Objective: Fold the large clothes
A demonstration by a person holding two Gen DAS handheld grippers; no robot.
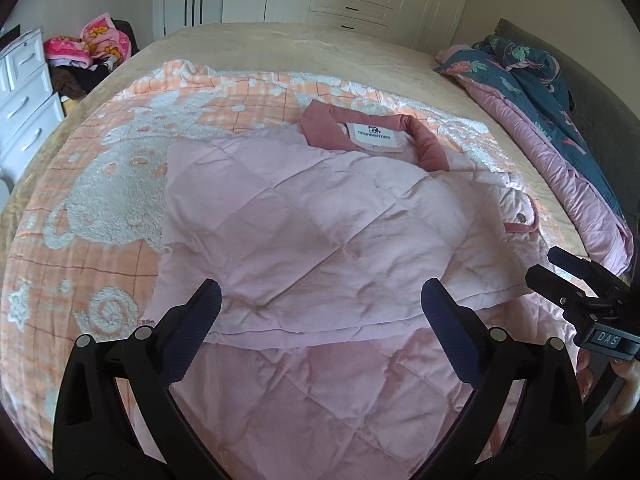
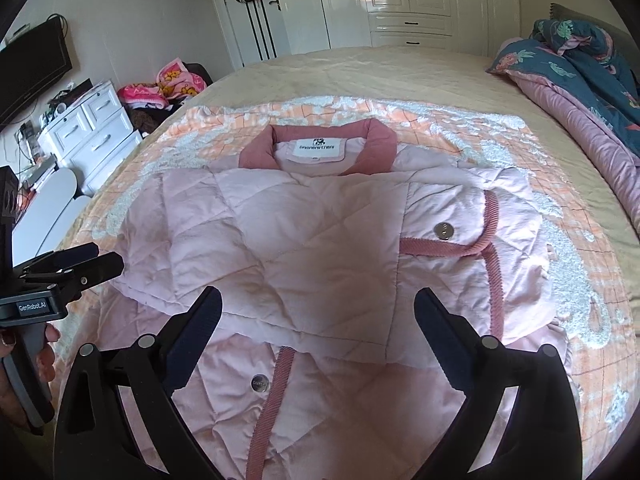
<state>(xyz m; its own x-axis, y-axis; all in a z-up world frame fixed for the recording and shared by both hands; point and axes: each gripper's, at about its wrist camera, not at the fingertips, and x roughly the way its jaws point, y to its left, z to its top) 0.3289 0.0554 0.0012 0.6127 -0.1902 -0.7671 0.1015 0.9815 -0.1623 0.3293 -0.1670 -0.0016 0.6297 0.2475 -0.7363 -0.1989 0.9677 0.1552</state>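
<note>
A pale pink quilted jacket with a darker pink collar lies on the bed, its sleeves folded across the body. It also shows in the right wrist view, with collar and snap buttons. My left gripper is open and empty, hovering over the jacket's lower part. My right gripper is open and empty, above the jacket's middle. Each gripper appears at the edge of the other's view: the right one, the left one.
The jacket lies on an orange and white patterned blanket over a beige bedspread. A dark floral quilt is bunched at the right. White drawers and a clothes pile stand at the left. Wardrobes lie behind.
</note>
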